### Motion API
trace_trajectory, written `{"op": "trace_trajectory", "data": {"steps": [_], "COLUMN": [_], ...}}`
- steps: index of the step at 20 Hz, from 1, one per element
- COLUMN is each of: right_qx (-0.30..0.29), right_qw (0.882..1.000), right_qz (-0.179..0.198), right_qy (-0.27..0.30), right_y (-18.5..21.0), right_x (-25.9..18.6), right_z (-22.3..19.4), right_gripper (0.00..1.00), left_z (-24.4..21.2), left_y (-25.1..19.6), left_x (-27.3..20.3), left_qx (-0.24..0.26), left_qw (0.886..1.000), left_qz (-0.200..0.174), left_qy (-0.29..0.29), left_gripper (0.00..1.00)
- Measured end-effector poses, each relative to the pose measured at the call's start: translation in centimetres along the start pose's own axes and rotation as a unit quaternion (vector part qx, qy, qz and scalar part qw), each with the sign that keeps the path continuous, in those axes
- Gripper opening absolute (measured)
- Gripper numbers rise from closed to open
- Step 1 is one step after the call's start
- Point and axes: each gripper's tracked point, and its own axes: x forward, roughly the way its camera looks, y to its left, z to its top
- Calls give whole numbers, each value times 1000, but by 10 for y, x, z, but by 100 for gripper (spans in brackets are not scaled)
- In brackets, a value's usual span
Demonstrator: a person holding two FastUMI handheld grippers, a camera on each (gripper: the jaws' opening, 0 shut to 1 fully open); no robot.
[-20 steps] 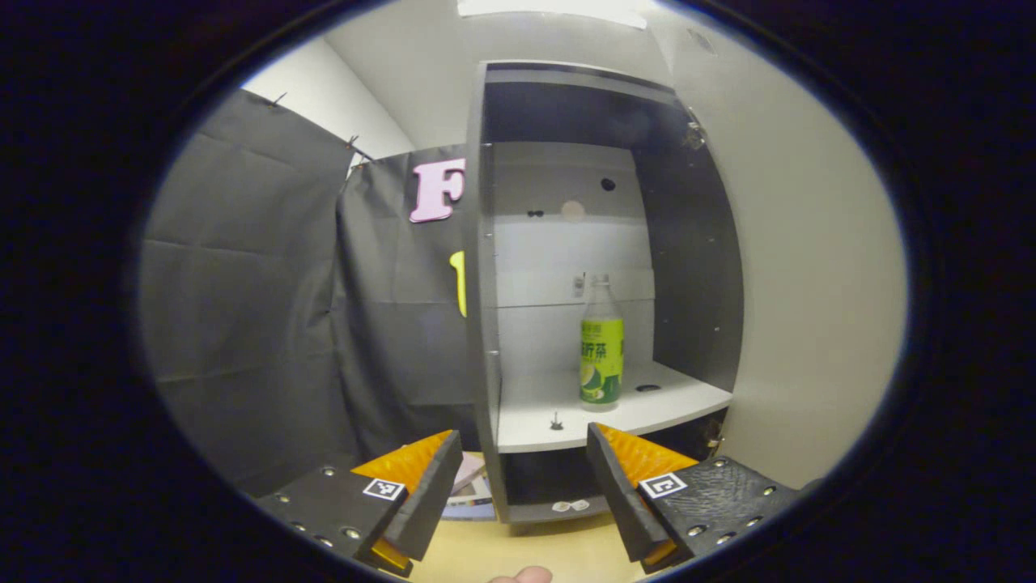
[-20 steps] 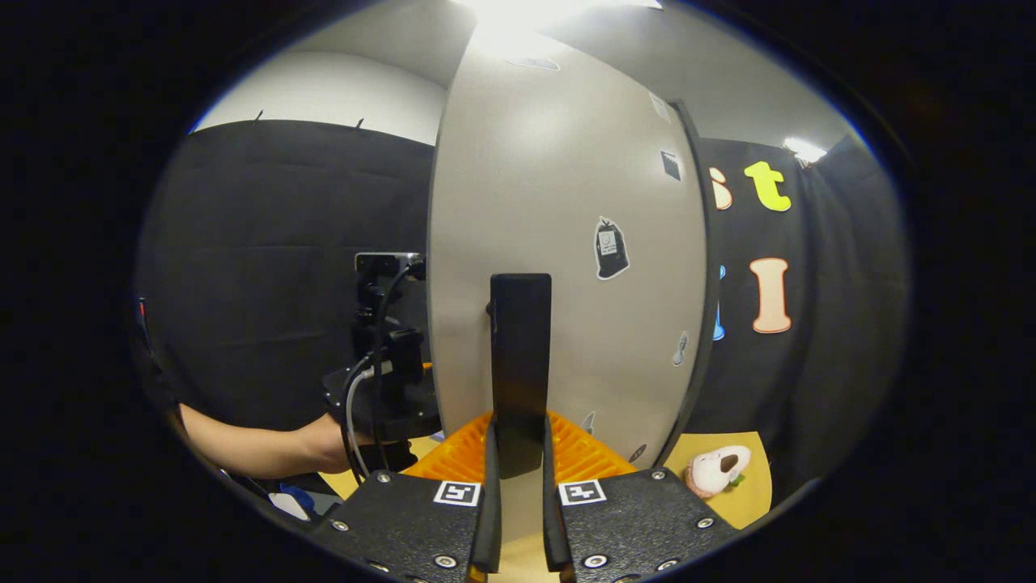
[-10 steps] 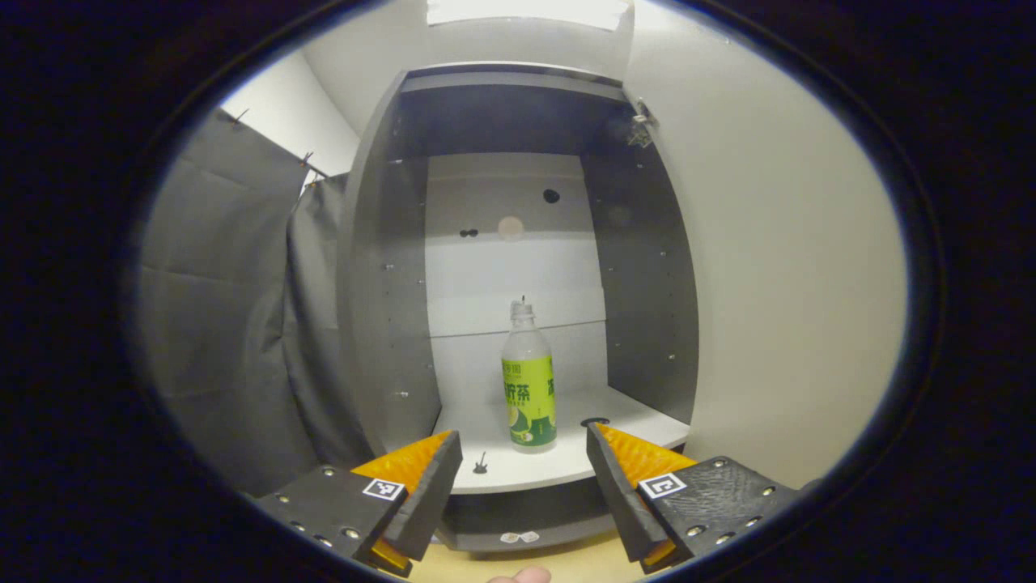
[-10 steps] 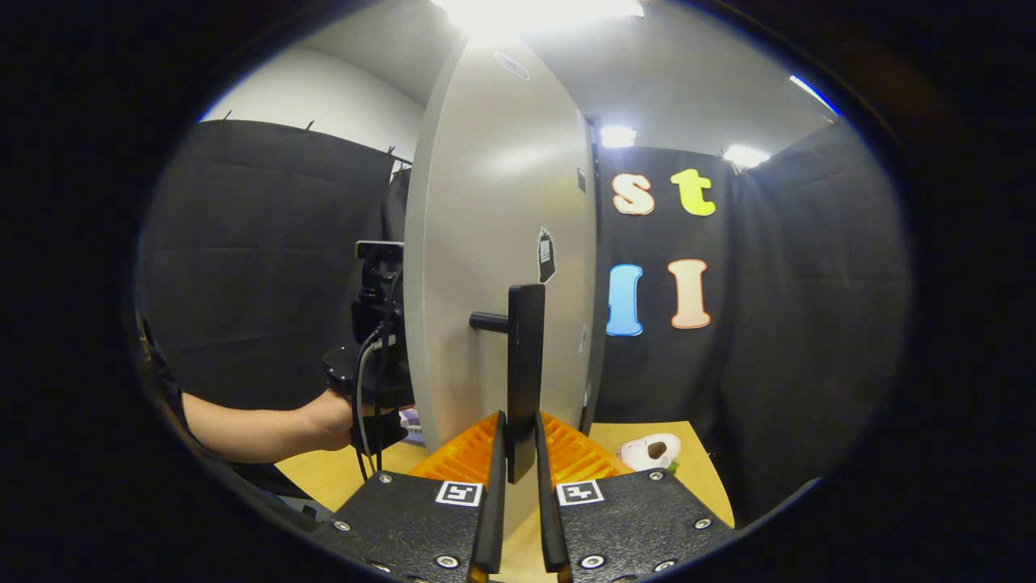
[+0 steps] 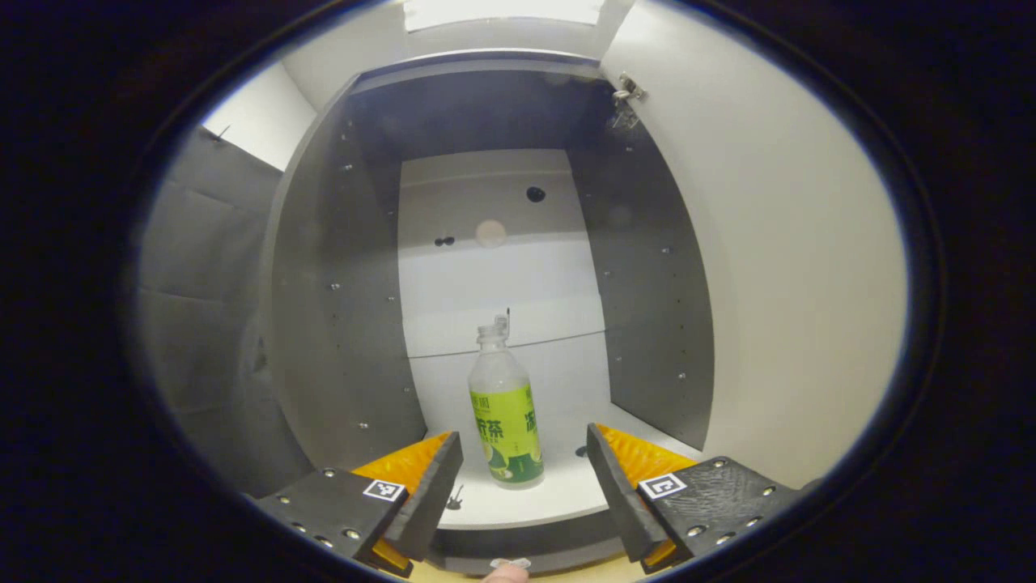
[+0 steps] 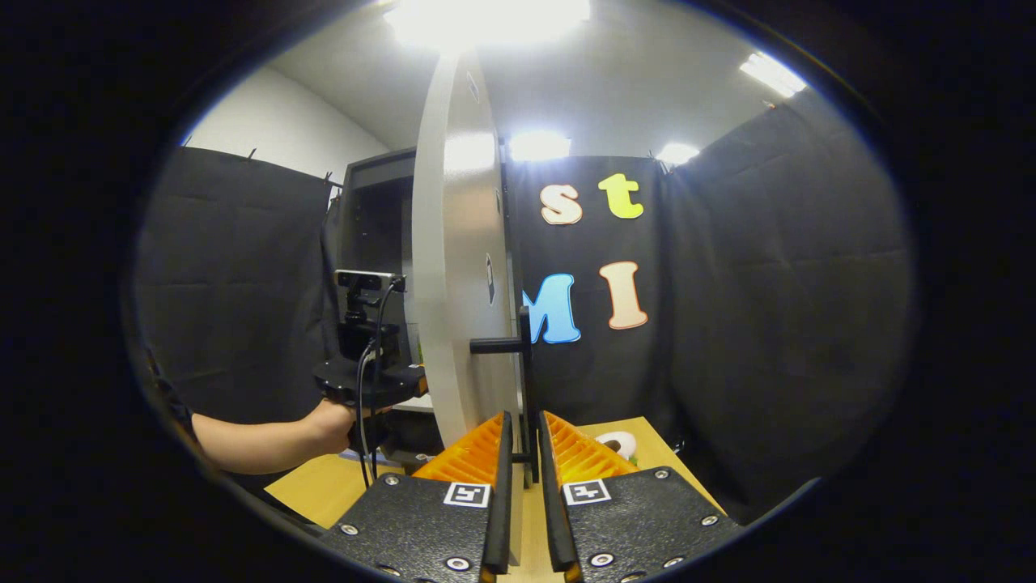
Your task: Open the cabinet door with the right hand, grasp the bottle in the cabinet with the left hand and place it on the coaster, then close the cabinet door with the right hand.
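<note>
While the right claw (image 6: 522,465) grips the door handle (image 6: 524,380), the spread left claw (image 5: 524,478) hides the bottle (image 5: 506,421) base.

1 bottle (image 5: 503,425), 1 cabinet (image 5: 340,324), 2 grippers

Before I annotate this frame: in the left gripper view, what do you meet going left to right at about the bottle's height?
Booth cloth → cabinet's left inner wall → bottle → cabinet's right inner wall → open cabinet door.
</note>
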Motion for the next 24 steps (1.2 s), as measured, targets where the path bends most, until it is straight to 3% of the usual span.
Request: {"op": "trace_trajectory", "data": {"steps": [3, 4, 6, 8, 9, 11, 12, 13, 16, 17, 20, 22, 24], "right_qx": [-25, -36, -65, -89, -91, -86, -91, -98, -56, -35, -30, -55, -59], "right_qw": [1000, 999, 998, 996, 996, 996, 995, 993, 978, 970, 951, 947, 944], "right_qz": [5, 3, -9, -15, -10, 28, 41, 55, 145, 156, 140, 124, 117], "right_qy": [3, 5, 4, 10, 11, 14, 22, 39, 141, 184, 273, 293, 303], "right_y": [-4, -5, -16, -26, -30, -28, -31, -38, -27, -29, -56, -68, -70], "right_x": [-4, -7, -9, -12, -14, -20, -19, -17, -24, -31, -42, -40, -39], "right_z": [-2, -3, -2, -4, -3, -4, -7, -18, -81, -108, -161, -178, -190], "right_gripper": [27, 31, 40, 53, 63, 74, 79, 86, 89, 89, 89, 89, 89], "left_z": [-10, -13, -20, -27, -29, -33, -37, -41, -44, -45, -45, -45, -49], "left_y": [4, 6, 10, 14, 18, 21, 22, 25, 28, 29, 24, 23, 24], "left_x": [21, 26, 37, 49, 55, 68, 74, 80, 95, 99, 113, 117, 120], "left_qx": [-14, -15, -18, -21, -23, -39, -45, -46, -49, -49, -35, -21, -3], "left_qw": [1000, 1000, 999, 999, 999, 998, 998, 997, 997, 997, 998, 998, 998], "left_qz": [9, 16, 22, 21, 28, 29, 27, 32, 39, 39, 33, 33, 39], "left_qy": [11, 14, 20, 26, 29, 37, 40, 44, 43, 44, 41, 39, 45], "left_gripper": [92, 85, 92, 89, 88, 84, 93, 89, 89, 84, 88, 85, 75]}}
